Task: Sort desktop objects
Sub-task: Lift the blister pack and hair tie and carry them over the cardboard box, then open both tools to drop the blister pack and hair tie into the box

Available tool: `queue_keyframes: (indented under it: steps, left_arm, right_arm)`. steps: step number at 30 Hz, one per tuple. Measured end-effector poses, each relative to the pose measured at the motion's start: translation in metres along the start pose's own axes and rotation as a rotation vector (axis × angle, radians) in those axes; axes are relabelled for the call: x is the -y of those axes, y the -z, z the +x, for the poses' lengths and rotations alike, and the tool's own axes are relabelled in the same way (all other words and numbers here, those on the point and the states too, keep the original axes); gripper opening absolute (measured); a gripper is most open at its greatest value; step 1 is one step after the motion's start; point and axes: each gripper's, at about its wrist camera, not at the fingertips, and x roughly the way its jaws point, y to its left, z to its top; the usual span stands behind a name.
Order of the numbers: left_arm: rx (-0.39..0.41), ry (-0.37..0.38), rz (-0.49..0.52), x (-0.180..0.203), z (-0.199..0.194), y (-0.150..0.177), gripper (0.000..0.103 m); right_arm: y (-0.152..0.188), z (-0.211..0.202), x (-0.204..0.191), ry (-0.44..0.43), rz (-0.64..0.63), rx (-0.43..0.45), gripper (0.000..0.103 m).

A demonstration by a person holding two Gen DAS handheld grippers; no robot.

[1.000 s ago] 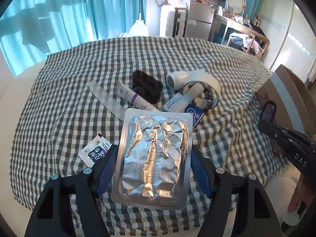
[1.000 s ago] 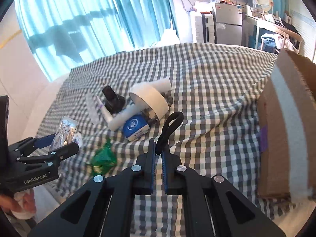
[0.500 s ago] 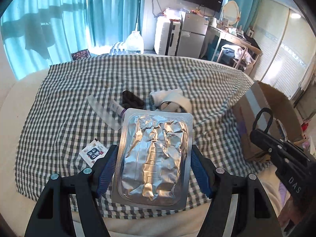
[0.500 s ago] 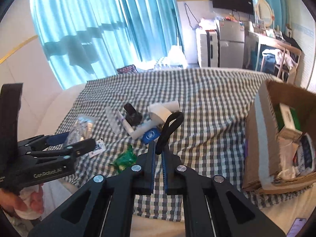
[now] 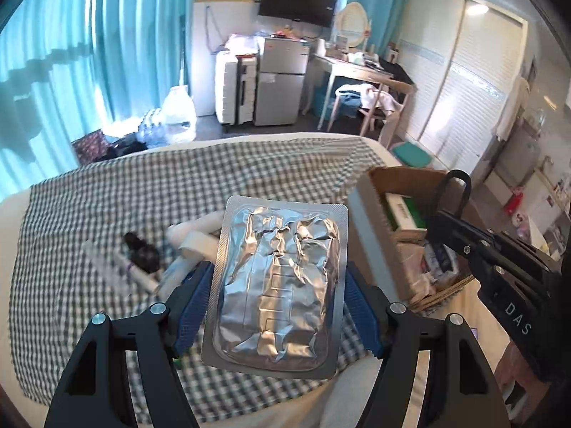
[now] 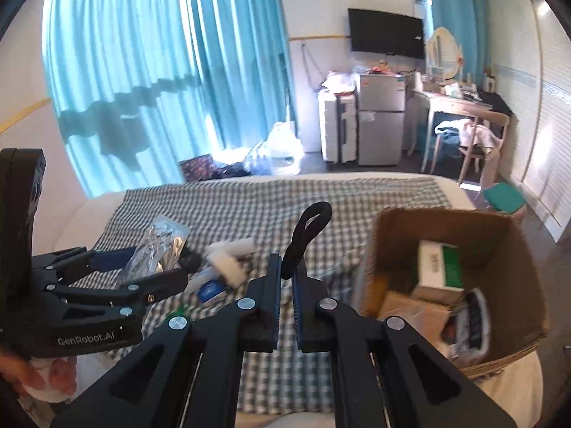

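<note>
Crinkled silver foil fills the near middle of the left wrist view: a blister pack (image 5: 276, 287) clamped edge to edge between the blue pads of the left hand-held gripper (image 5: 276, 296), whose jaws stand fairly wide to span its width. The pack is held up in the air above the checked cloth (image 5: 107, 196) covering the bed, tilted with its top edge toward twelve o'clock. From the right wrist view the same pack (image 6: 157, 249) shows edge-on at about nine o'clock, in the left hand-held gripper (image 6: 150, 264).

The right hand-held gripper (image 6: 285, 278) is closed tight on a black elastic loop (image 6: 308, 235); its lower end is pinched between the pads and the loop stands up toward twelve o'clock. In the left wrist view this gripper (image 5: 442, 224) comes in from three o'clock with the loop (image 5: 453, 192) raised over the cardboard box (image 5: 378, 242).

Beyond the grippers, on the cloth, lies a blurred cluster at about ten o'clock of the pack: a white tube (image 5: 134, 273), a dark small object (image 5: 141, 251) just beside it, and a roll of white tape (image 5: 191, 240).

The open box (image 6: 514, 242) sits at the bed's edge at about three o'clock in the right wrist view, with a green-and-white carton (image 6: 440, 262) and other packets inside.

Farther off stand turquoise curtains (image 6: 142, 71), a small silver fridge (image 6: 380, 132) and a wall-mounted television (image 6: 385, 34).
</note>
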Motion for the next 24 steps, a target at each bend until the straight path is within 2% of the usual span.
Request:
queue_keyframes:
  steps: [5, 11, 14, 18, 20, 21, 22, 23, 24]
  left_arm:
    - [-0.007, 0.094, 0.053, 0.057, 0.024, -0.023, 0.073]
    - [-0.025, 0.14, 0.098, 0.11, 0.059, -0.04, 0.073]
    - [-0.044, 0.167, 0.085, 0.129, 0.077, -0.044, 0.073]
    - [-0.06, 0.164, 0.105, 0.148, 0.096, -0.044, 0.073]
    - [-0.067, 0.172, 0.107, 0.153, 0.105, -0.042, 0.073]
    - [-0.073, 0.174, 0.108, 0.156, 0.108, -0.04, 0.073]
    - [-0.084, 0.178, 0.107, 0.156, 0.112, -0.039, 0.074]
    - [-0.091, 0.178, 0.102, 0.155, 0.114, -0.038, 0.076]
    - [-0.101, 0.186, 0.096, 0.155, 0.117, -0.036, 0.082]
  right_arm:
    - [-0.002, -0.004, 0.053, 0.084, 0.027, -0.023, 0.006]
    - [0.008, 0.004, 0.117, 0.205, 0.105, -0.091, 0.006]
    - [0.015, 0.014, 0.141, 0.223, 0.148, -0.131, 0.006]
    - [0.023, 0.023, 0.156, 0.252, 0.161, -0.162, 0.006]
    - [0.026, 0.025, 0.163, 0.312, 0.163, -0.172, 0.018]
    - [0.029, 0.026, 0.167, 0.341, 0.159, -0.176, 0.04]
    - [0.03, 0.026, 0.169, 0.353, 0.156, -0.179, 0.057]
    - [0.031, 0.026, 0.17, 0.349, 0.159, -0.177, 0.06]
    - [0.033, 0.024, 0.172, 0.349, 0.164, -0.172, 0.061]
